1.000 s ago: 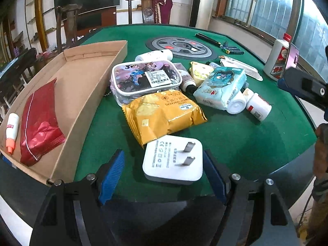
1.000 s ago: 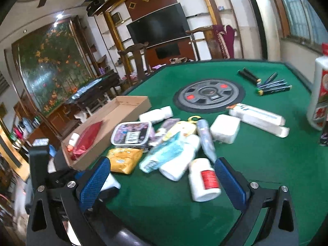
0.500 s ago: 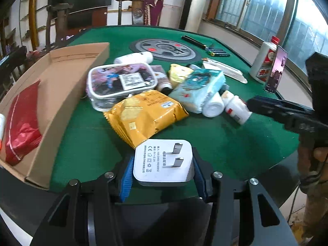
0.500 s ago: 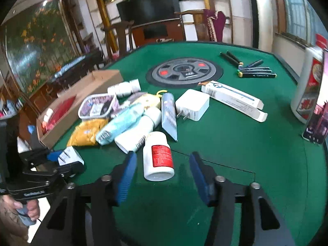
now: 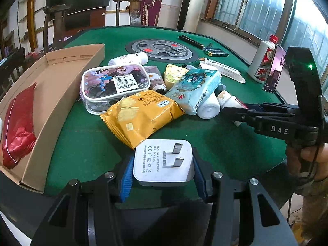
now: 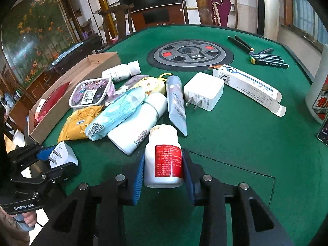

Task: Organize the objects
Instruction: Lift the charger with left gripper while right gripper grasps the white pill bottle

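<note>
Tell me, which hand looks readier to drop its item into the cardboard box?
Probably the left. Its tongs are already clamped on the white charger, and the cardboard box lies just beside it. The right tongs are closing around the white pill bottle, farther from the box, beyond the pile.

Cracker packet (image 5: 141,116) before pouch (image 5: 114,87); cardboard box (image 5: 55,82) left of both; wrapper (image 5: 17,125) inside box.

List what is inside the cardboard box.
The cardboard box holds a red foil packet lying flat and, at its near end, a white tube with an orange cap. The box wall hides part of its floor in the right wrist view.
</note>
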Tool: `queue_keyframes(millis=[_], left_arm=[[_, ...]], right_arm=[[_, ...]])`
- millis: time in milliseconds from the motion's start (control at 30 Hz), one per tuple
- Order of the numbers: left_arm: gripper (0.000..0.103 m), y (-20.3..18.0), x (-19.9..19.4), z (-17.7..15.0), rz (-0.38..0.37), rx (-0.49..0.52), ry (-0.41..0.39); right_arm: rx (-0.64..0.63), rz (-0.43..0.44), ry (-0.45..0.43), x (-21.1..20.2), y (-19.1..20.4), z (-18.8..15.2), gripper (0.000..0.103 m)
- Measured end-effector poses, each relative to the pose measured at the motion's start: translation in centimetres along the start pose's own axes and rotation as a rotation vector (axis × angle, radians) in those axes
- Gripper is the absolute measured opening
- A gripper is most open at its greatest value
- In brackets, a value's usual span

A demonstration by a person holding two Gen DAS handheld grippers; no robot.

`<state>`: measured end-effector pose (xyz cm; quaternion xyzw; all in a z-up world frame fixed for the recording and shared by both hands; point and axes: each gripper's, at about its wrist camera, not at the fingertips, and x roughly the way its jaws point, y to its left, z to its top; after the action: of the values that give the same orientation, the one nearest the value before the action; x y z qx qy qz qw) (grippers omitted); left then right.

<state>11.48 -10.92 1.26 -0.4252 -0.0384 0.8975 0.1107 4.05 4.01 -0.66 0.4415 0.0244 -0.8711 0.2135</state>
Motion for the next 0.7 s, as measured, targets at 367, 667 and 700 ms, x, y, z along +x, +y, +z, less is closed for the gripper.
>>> queue_keyframes(millis=[367,667,700], left_arm=[[0.049,-0.2,-0.8,0.5,0.029,0.006,-0.025],[0.049,0.0,-1.5,1.2,0.130,0.029,-0.052],[0.049,0.1,-1.7,1.2,0.143,0.030,-0.057]], right_arm=[[-0.003,-0.025,-0.102,-3.0,0.4,0.0,0.036],[-0.019,0.000,-0.139,-4.3,1.7,0.4,0.037],[-0.020,0.006,-0.147,-4.5,1.9,0.4,0.037]])
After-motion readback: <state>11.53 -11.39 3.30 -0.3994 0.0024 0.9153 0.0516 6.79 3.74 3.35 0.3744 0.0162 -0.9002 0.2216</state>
